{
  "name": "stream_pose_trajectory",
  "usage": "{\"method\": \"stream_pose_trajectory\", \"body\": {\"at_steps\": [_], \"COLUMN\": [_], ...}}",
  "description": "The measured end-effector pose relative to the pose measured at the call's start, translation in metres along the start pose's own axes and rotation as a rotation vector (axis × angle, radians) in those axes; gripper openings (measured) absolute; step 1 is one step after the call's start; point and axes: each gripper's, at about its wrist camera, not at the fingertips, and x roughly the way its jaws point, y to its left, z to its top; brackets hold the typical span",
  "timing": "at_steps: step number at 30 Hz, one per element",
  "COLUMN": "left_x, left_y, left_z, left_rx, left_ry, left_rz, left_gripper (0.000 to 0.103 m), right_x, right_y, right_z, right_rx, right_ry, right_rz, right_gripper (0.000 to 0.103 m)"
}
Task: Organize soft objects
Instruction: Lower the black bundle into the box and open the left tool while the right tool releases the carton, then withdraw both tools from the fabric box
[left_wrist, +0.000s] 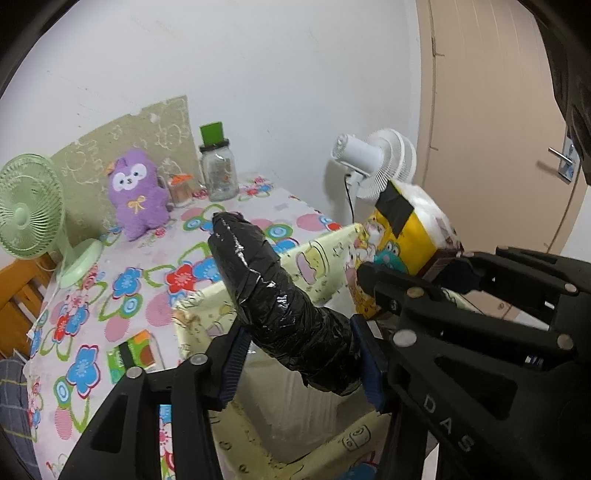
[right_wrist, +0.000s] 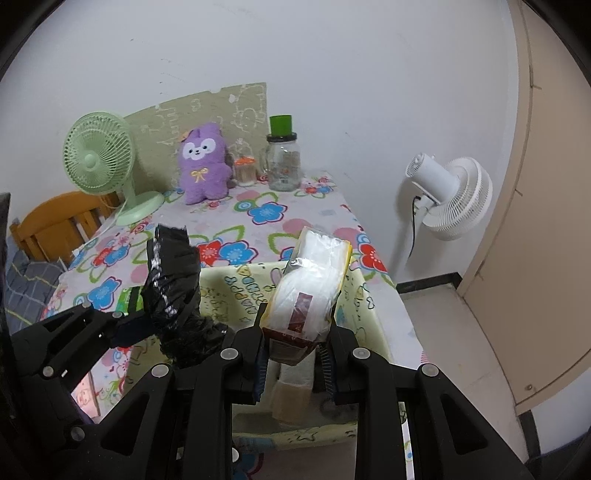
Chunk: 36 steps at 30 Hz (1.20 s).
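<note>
Both hands are over the pale yellow storage box (left_wrist: 325, 254), which fills the lower middle of both wrist views and sits at the near edge of the desk (right_wrist: 258, 218) with the flowered cloth.

Left fingers (left_wrist: 301, 363): the black plastic-wrapped bundle (left_wrist: 258, 280) stands between the blue pads, slanting up toward the frame centre. The pads sit at its lower end with some slack on the left one; I cannot tell whether they press. The bundle hangs above the box's open mouth, so I judge this to be the release point for dropping it in.

Right fingers (right_wrist: 295, 358): narrow, clamped on the bottom end of the tissue pack (right_wrist: 314, 284), white with a yellow edge. The pack tilts up and away, lower centre of the right wrist view, directly above the same box. Gripping at the end keeps the soft body free to slide in.

Not yet handled: the purple plush toy (right_wrist: 203, 166), upright at the back of the desk against the wall, upper left of centre, between the green fan (right_wrist: 98, 151) and the glass jar (right_wrist: 283, 162). Likely the next soft item.

Risk: both loads share one opening and could collide.
</note>
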Motion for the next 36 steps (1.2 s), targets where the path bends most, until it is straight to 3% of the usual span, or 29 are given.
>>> {"method": "stream_pose_trajectory", "body": {"at_steps": [7,16,18,22,32,36], "left_x": [0.012,0.018,0.018,0.016,0.0,-0.009], "left_y": [-0.002,0.004,0.008,0.012,0.019,0.021], "left_z": [-0.001,0.0,-0.001,-0.001,-0.005,-0.008], "left_rx": [0.003,0.005,-0.003,-0.015,-0.027,-0.031], "left_ry": [0.034,0.053,0.056,0.054,0.029,0.027], "left_rz": [0.001,0.047,0.052,0.059,0.067,0.076], "left_gripper": [0.084,0.09,0.091,0.094,0.098,0.098], "right_x": [0.014,0.028,0.03,0.028,0.012,0.003], "right_y": [-0.007,-0.002,-0.001,-0.002,0.006,0.013], "right_z": [-0.001,0.0,0.0,0.0,-0.001,-0.003], "right_rx": [0.014,-0.001,-0.002,0.021,0.018,0.001], "right_ry": [0.02,0.046,0.05,0.039,0.008,-0.01], "right_rz": [0.009,0.003,0.0,0.013,-0.006,-0.021], "right_gripper": [0.027,0.03,0.033,0.062,0.081,0.081]}}
